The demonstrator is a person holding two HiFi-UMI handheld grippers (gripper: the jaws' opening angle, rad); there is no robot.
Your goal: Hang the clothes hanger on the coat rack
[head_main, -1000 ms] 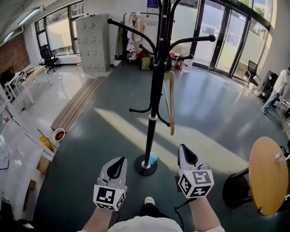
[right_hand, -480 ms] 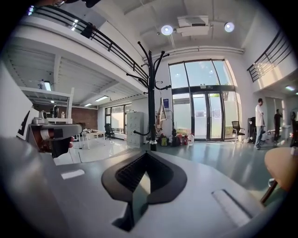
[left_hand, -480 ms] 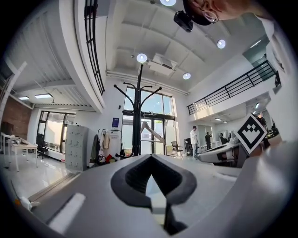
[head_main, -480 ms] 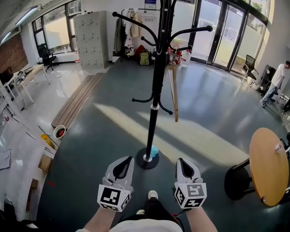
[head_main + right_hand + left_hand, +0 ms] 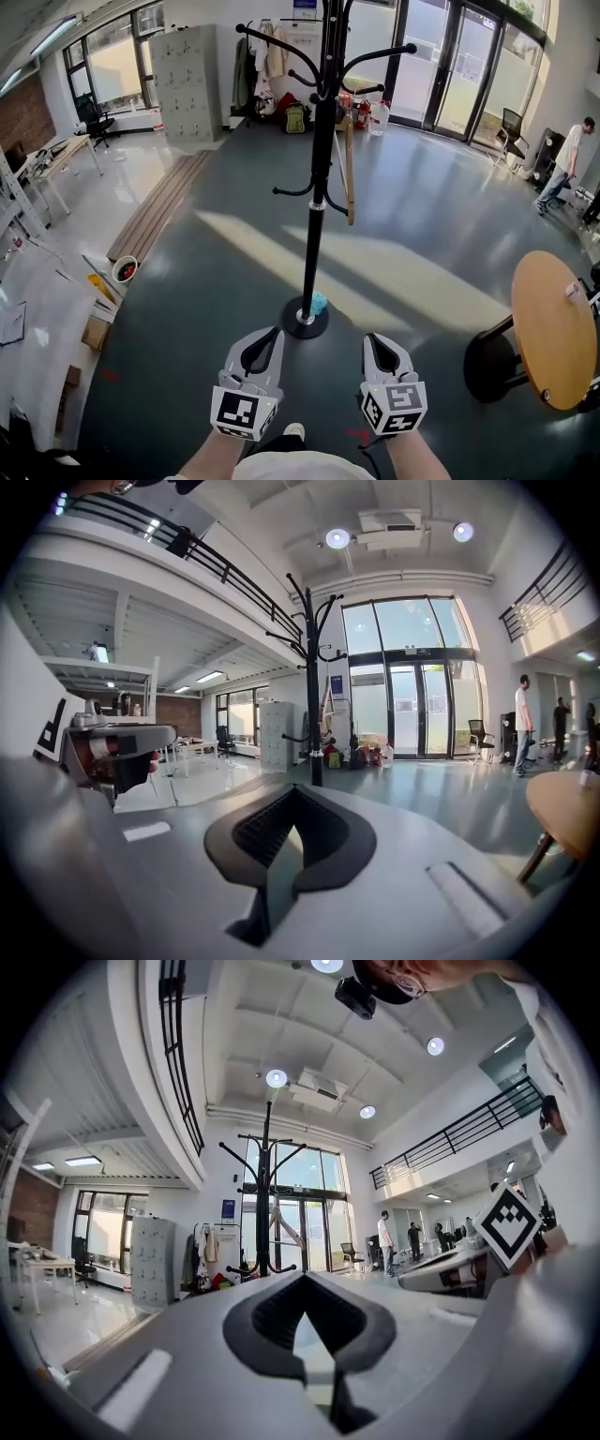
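A broad hall with a glossy grey floor [image 5: 422, 272] and a wall of glass doors [image 5: 450, 75] at its far end spreads out below the head view, with sunlight lying in bands across the middle. A tall black coat rack [image 5: 314, 187] stands upright on its round base at the centre of the floor, its curved arms reaching out on both sides near the top. A round wooden table [image 5: 553, 328] sits at the right edge and a grey locker cabinet [image 5: 190, 84] stands against the back wall at left, while a person [image 5: 562, 159] in a light top walks at far right. The wooden clothes hanger [image 5: 349, 169] hangs from the rack's right side, just beside the pole and dangling along it, well apart from both grippers. Low in the head view, the left gripper [image 5: 270, 332] and the right gripper [image 5: 374, 339] are held side by side short of the rack's base, each with its jaws pressed together and nothing between them. A small blue object [image 5: 319, 302] lies against the base
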